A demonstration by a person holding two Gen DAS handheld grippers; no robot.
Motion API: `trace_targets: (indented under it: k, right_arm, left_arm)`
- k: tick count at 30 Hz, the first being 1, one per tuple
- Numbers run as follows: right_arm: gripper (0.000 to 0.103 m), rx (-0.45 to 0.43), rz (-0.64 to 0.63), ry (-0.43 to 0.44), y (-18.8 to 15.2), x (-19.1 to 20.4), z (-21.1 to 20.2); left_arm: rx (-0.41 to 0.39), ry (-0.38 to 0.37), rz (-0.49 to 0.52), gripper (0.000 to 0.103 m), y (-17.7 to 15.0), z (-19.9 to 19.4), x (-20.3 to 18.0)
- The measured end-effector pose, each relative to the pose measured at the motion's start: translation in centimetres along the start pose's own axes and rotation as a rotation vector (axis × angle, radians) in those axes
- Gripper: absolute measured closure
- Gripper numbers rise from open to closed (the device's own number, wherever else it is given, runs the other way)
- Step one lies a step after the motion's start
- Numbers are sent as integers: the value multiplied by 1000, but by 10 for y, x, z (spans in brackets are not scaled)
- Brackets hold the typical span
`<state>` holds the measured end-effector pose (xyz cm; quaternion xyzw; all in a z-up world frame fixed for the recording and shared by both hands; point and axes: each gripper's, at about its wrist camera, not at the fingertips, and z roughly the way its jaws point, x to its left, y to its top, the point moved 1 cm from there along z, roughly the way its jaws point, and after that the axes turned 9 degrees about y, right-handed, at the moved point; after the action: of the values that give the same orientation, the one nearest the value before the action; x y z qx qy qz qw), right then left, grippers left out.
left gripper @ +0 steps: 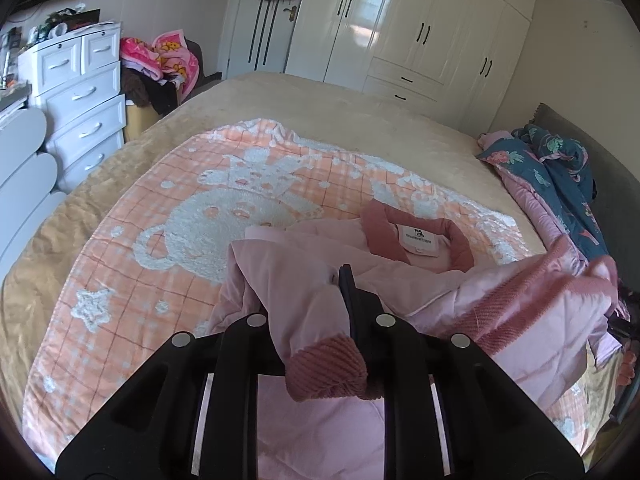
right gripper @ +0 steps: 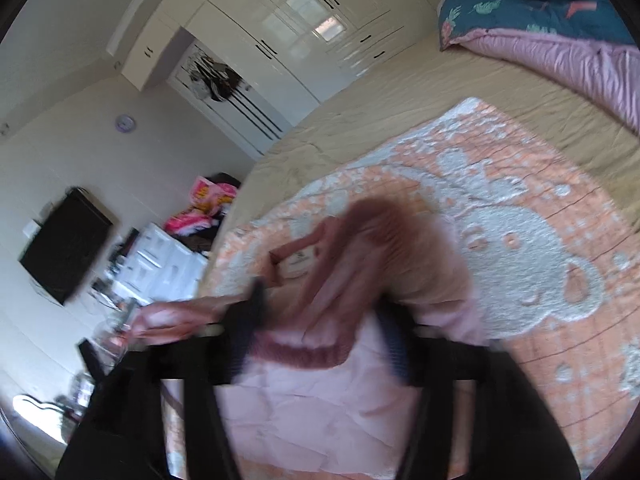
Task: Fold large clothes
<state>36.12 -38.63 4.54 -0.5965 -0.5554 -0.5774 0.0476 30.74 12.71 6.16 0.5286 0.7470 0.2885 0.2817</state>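
With the left claw pinching the ribbed cuff and the right claw spread, the pink jacket, bunched on the orange blanket mid-bed, may slump unevenly, skewing the fold.

1. The pink jacket is soft quilted cloth, matt, with coarse ribbed knit at cuff and collar.
2. The blanket under it is peach checked cloth with raised, fluffy white terry patterns.
3. The bed cover looks like velvety tan fabric.
4. The wardrobe doors are glossy white, mirror-smooth.
5. The left gripper is matt black plastic with shiny metal studs.
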Motion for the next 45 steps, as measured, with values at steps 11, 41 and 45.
trace_targets:
  k: [11,41,45]
  right_arm:
    - [8,29,-150,-170,-18,-1,9]
    - [5,-5,-266,-350,-65,5,-53]
    - [5,11,-330,-387,-72,10,-55]
  left_arm:
    - [12,8,-5,87,0,14,-5]
    - [-57,92,-10,9,-33,-59,37]
    - [-18,112,-3,9,-47,-54,45]
